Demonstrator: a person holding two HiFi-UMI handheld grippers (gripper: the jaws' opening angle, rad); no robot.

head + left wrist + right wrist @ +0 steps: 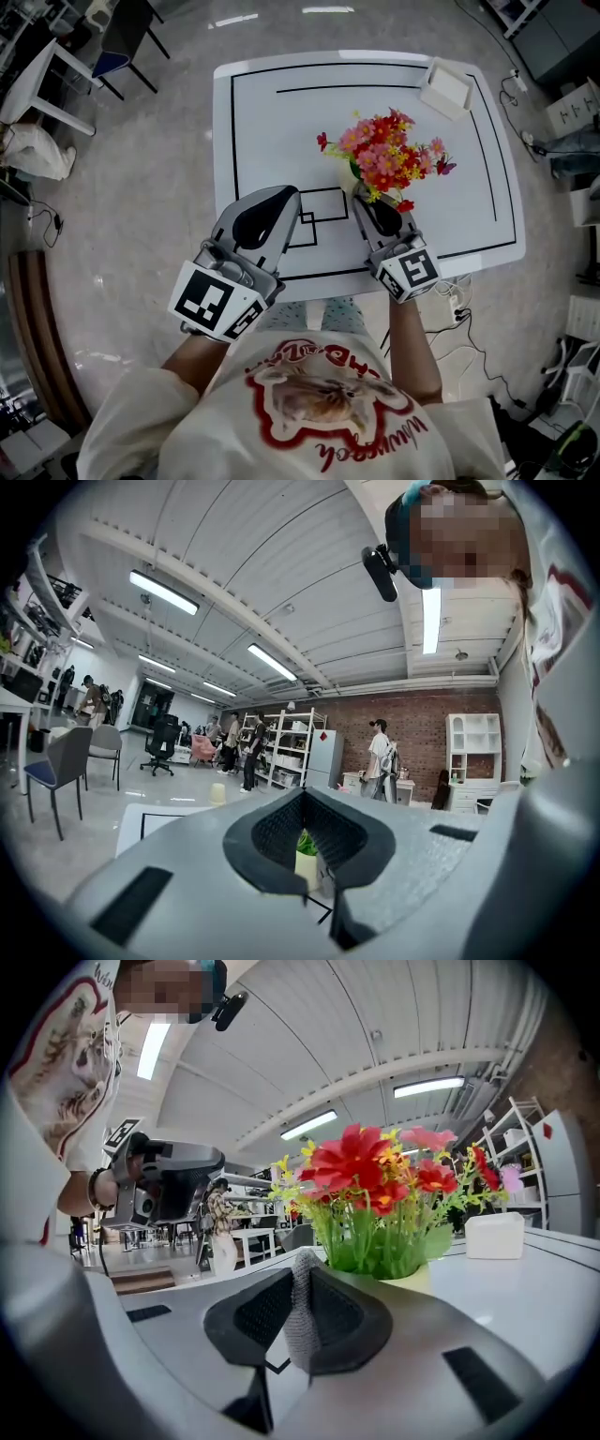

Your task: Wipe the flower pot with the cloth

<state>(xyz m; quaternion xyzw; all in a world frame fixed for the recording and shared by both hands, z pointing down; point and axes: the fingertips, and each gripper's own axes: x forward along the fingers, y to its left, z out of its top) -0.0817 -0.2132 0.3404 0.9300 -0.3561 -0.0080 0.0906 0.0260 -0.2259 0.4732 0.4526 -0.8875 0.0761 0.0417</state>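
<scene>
Right claw (362,201) gripped grey cloth (301,1321), near flower pot (408,1279) on white table (267,122).
My left claw (285,194) sat at 9 o'clock of the right, clenched shut on nothing. Pot with red and pink flowers (384,155) stood just at 12 o'clock of my right claw, mid-table; couldn't tell if cloth touched it. White box (448,86) at table's 1 o'clock corner.
</scene>
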